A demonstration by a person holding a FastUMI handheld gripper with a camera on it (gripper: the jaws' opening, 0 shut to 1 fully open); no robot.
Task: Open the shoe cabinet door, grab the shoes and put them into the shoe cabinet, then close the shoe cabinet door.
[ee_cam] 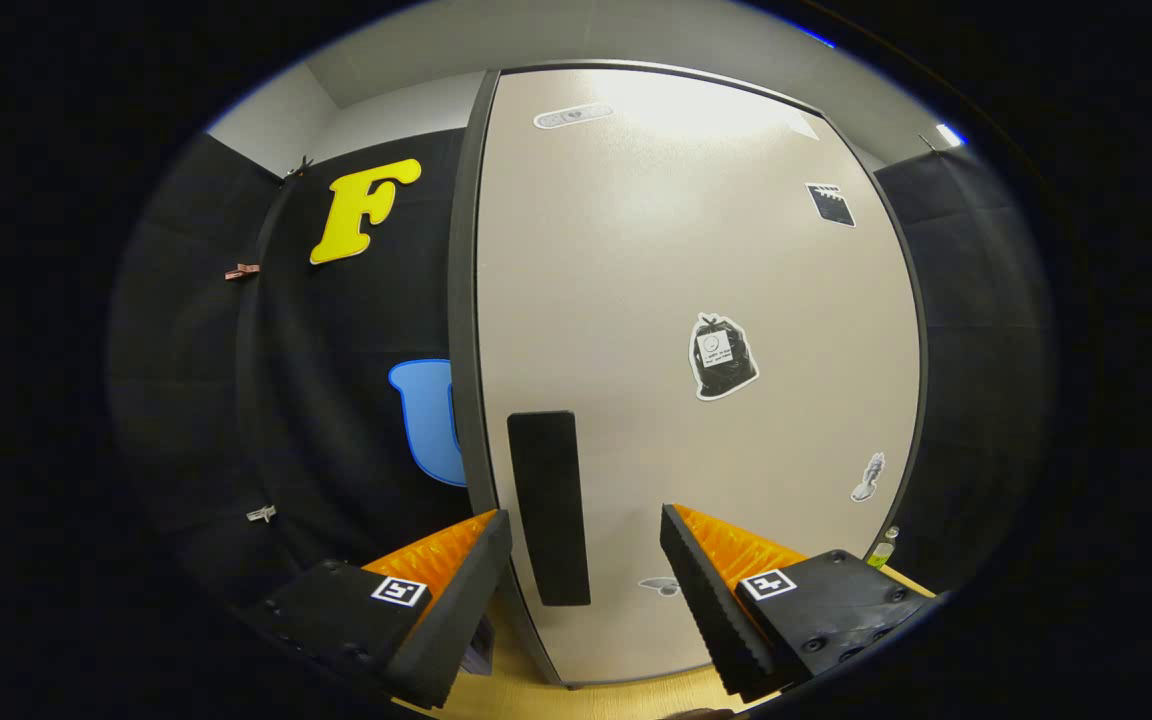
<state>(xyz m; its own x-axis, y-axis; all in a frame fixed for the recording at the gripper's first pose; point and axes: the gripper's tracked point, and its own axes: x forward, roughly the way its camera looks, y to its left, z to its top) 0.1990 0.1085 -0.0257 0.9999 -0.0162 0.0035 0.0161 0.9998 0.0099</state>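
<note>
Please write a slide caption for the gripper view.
Open gripper faces the closed shoe cabinet door, its black handle between the fingers.

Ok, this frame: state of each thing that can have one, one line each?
Shoe cabinet door: shut, upright, flush with its dark frame.
Door handle: untouched; it lies between the fingers, nearer the left one, just ahead of them.
Tool: open, fingers spread either side of the handle, gripping nothing.
Stickers: stuck flat on the door.
</note>
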